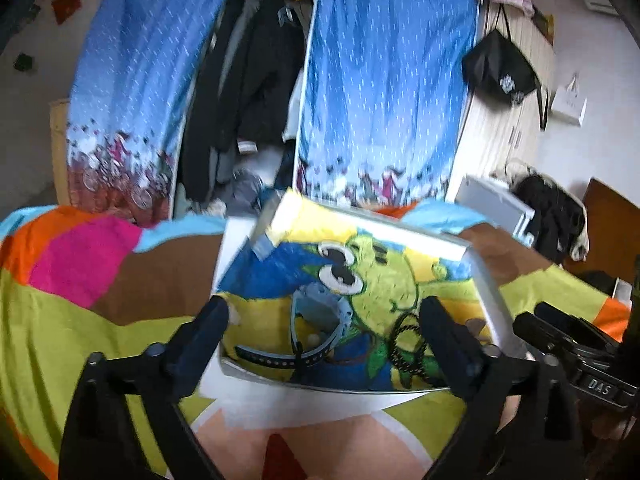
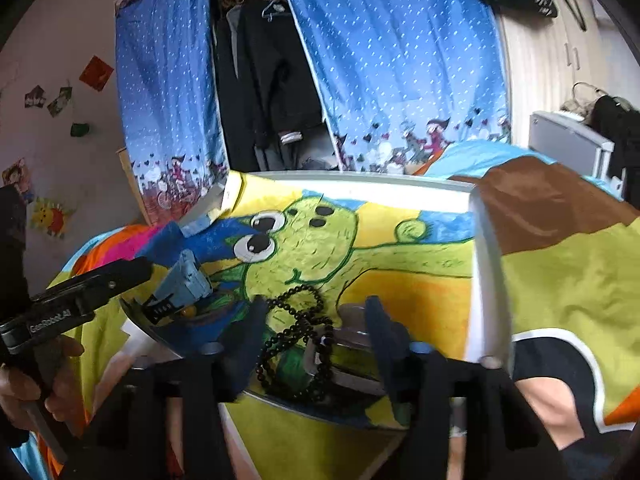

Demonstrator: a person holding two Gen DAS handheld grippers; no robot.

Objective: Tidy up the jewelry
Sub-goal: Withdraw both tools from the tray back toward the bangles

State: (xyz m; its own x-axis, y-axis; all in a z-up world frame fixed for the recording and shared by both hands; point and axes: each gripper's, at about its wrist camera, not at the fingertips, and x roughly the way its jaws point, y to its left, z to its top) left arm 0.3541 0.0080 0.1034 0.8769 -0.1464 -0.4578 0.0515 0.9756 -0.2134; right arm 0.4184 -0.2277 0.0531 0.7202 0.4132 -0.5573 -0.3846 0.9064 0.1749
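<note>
Both pairs of our fingers stand spread, pinching nothing: our right gripper (image 2: 316,344) straddles the black beaded necklace (image 2: 298,336) lying in the white-rimmed tray (image 2: 486,280) with a green cartoon lining, likely to pick it up, while our left gripper (image 1: 324,340) hovers over the blue-strapped wristwatch (image 1: 316,320) beside it.

Bead necklace (image 2: 298,340) partly hidden behind right tongs (image 2: 316,336); watch (image 1: 308,336) blurred.
</note>
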